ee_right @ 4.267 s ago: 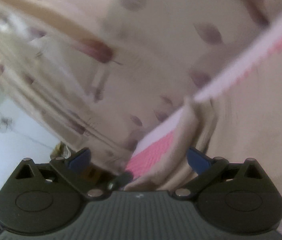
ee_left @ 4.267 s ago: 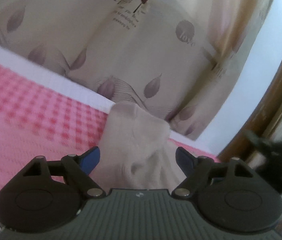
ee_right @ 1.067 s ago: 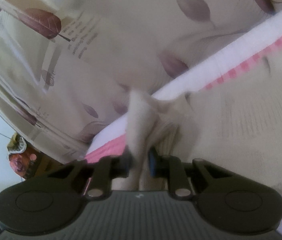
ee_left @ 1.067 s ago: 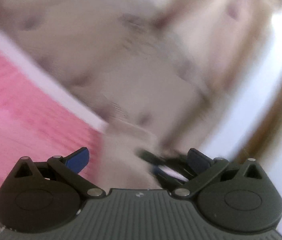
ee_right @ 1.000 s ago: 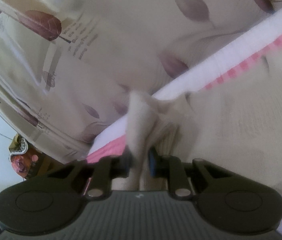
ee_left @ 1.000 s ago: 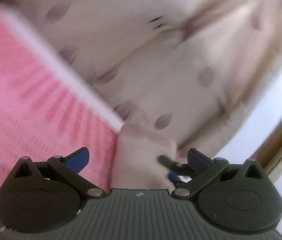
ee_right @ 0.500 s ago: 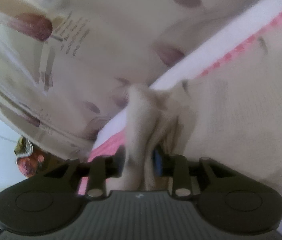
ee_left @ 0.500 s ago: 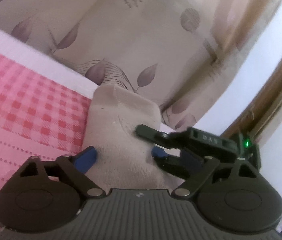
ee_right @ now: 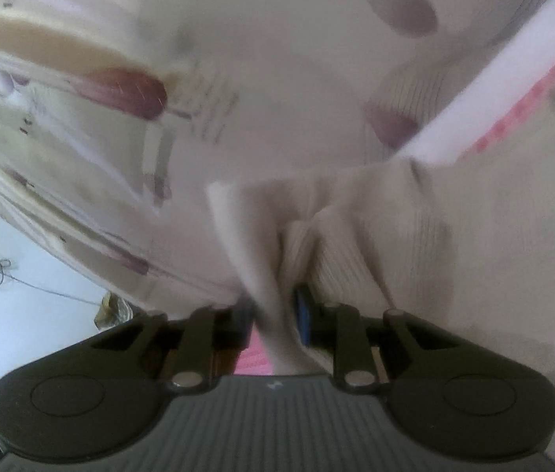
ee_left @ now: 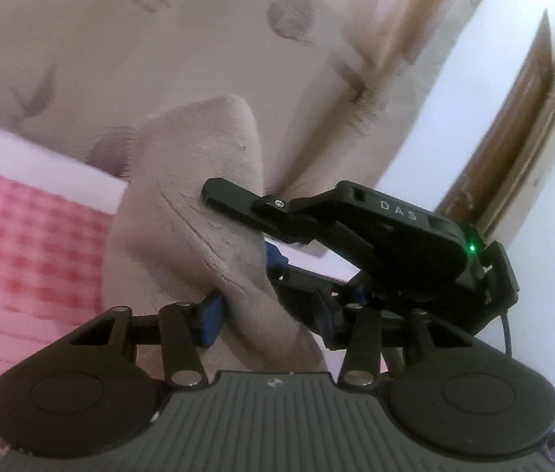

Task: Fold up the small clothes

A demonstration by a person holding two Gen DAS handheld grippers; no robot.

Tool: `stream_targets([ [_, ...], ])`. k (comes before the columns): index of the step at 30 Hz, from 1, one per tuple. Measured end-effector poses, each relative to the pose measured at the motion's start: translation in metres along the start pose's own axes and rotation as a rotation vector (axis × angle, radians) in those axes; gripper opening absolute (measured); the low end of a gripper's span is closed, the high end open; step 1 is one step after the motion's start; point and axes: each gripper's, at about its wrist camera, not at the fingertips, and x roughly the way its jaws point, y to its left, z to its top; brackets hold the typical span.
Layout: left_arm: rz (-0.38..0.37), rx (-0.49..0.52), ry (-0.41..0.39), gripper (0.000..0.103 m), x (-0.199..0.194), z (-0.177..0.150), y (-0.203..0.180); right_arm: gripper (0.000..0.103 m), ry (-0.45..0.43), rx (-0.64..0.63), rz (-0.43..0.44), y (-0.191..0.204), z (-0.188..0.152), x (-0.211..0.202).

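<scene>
Closing since a moment ago, the left gripper [ee_left: 269, 320] now brackets the beige ribbed knit garment [ee_left: 183, 216] raised above the pink checked bedspread [ee_left: 22, 236]; the right gripper [ee_right: 273, 314] clamps its edge. Both crowd one corner, so cloth could bunch or slip free.

The beige garment [ee_left: 183, 236] hides the left gripper's [ee_left: 265, 314] right pad. The curtain [ee_right: 238, 59] print is motion-blurred; the garment's lower part is cut off behind both gripper bodies.
</scene>
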Motion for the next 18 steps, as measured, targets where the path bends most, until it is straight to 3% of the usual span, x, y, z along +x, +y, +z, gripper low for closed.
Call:
stream_targets([
  [10, -0.142, 0.072, 0.08, 0.052, 0.057, -0.01, -0.075, 0.022, -0.14, 0.008, -0.032, -0.005, 0.023, -0.105],
  [18, -0.165, 0.04, 0.208, 0.052, 0.115, -0.037, -0.081, 0.022, -0.211, 0.062, -0.13, -0.052, 0.026, -0.152],
])
